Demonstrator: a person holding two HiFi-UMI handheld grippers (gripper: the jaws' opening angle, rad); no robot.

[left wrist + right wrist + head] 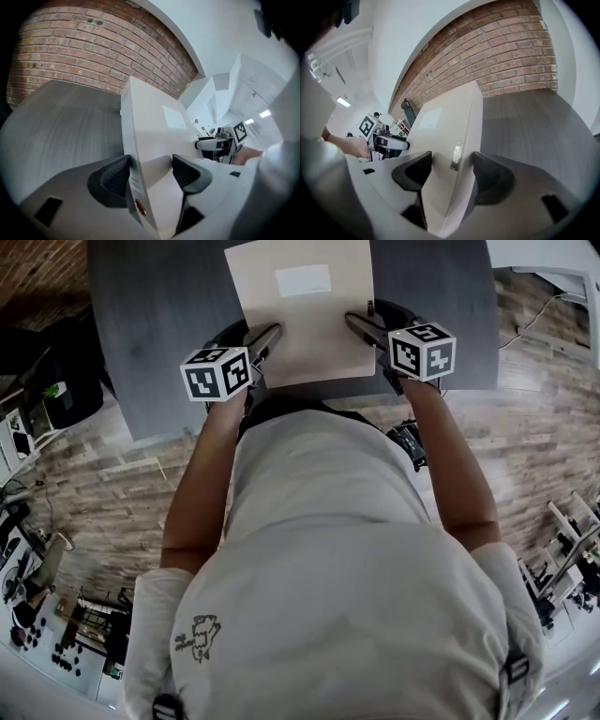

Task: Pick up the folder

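Observation:
The beige folder [305, 315] with a white label [303, 280] hangs level over the dark grey table [169, 324], held at its near corners. My left gripper [267, 338] is shut on its left edge. In the left gripper view the folder [154, 126] fills the gap between the pads [117, 176]. My right gripper [361, 324] is shut on the right edge. In the right gripper view the folder [445, 126] sits between both jaws, with a small sticker [456, 156] on its spine. Each gripper view shows the other gripper across the folder.
A brick wall [93, 51] stands behind the table. Wooden floor [534, 427] surrounds it. Dark equipment and a green item [54, 390] sit at the left, and a white desk with a cable [553, 277] at the upper right. My own body fills the lower head view.

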